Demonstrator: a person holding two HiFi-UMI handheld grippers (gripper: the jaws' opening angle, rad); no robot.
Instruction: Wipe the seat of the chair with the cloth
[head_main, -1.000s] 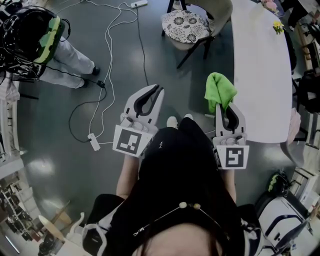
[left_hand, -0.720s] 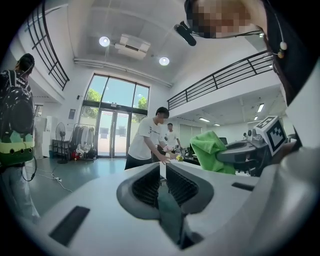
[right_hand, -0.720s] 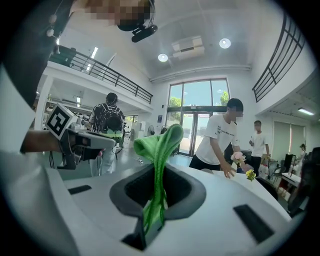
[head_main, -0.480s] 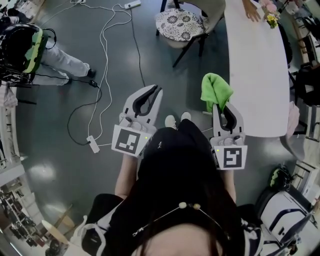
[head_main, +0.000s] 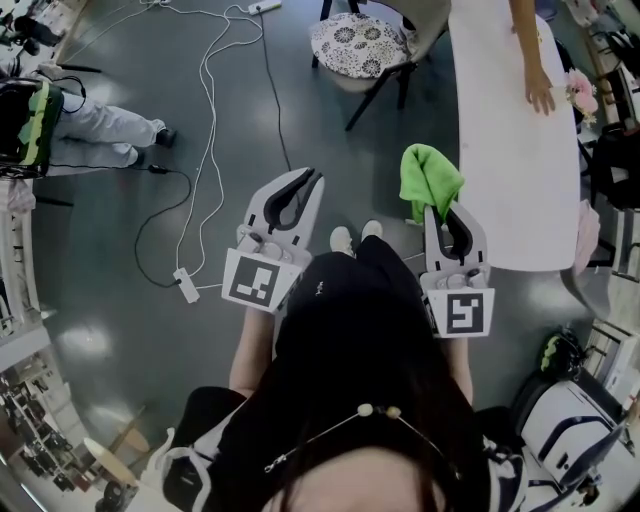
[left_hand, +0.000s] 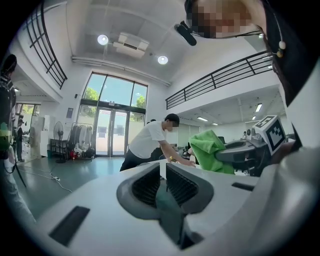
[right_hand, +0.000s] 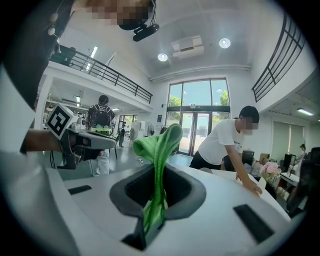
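Observation:
A bright green cloth (head_main: 430, 178) sticks up out of my right gripper (head_main: 450, 213), whose jaws are shut on it; in the right gripper view the cloth (right_hand: 159, 150) runs up through the closed jaws. My left gripper (head_main: 297, 186) is held beside it at the same height, shut with nothing in it. From the left gripper view the cloth (left_hand: 212, 151) shows to the right. The chair (head_main: 372, 48), with a black and white patterned seat cushion, stands far ahead on the grey floor, well apart from both grippers.
A long white table (head_main: 510, 140) runs along the right; a person's arm (head_main: 533, 60) leans on it. White cables (head_main: 212, 90) and a power strip (head_main: 186, 285) lie on the floor to the left. Another person's legs (head_main: 105, 125) are at far left.
The view has shifted a little forward toward the chair. The person's hand on the table has moved down along it. Both grippers keep their hold and pose.

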